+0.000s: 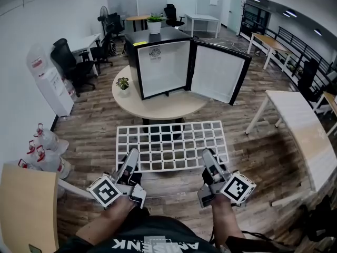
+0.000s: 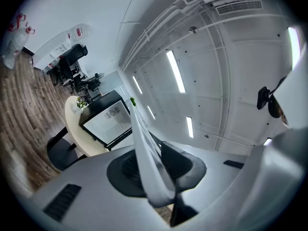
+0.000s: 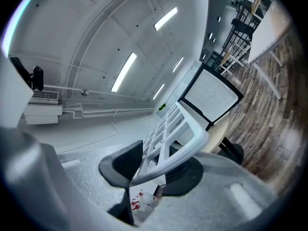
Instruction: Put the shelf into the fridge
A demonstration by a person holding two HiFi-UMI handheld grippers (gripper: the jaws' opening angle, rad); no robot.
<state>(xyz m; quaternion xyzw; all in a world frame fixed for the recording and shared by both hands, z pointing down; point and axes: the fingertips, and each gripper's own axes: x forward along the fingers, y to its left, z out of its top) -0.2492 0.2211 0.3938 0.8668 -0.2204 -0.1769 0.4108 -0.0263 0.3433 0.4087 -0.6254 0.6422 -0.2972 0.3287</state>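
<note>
I hold a white grid shelf [image 1: 174, 144] flat in front of me, over the wood floor and just short of the round table [image 1: 158, 107]. My left gripper [image 1: 131, 161] is shut on the shelf's near left edge, and my right gripper [image 1: 209, 160] is shut on its near right edge. On the table stands a black mini fridge [image 1: 163, 62], its door [image 1: 218, 73] swung open to the right and its white inside bare. In the left gripper view the shelf [image 2: 144, 158] runs edge-on between the pads. In the right gripper view the shelf [image 3: 180, 134] lies across the jaws.
A small potted plant [image 1: 122, 83] sits on the table left of the fridge, another plant [image 1: 154, 22] on top of it. Water bottles [image 1: 45, 141] and a dispenser [image 1: 50, 80] stand at the left wall. A white desk [image 1: 300, 120] is at the right, office chairs [image 1: 68, 62] at the back left.
</note>
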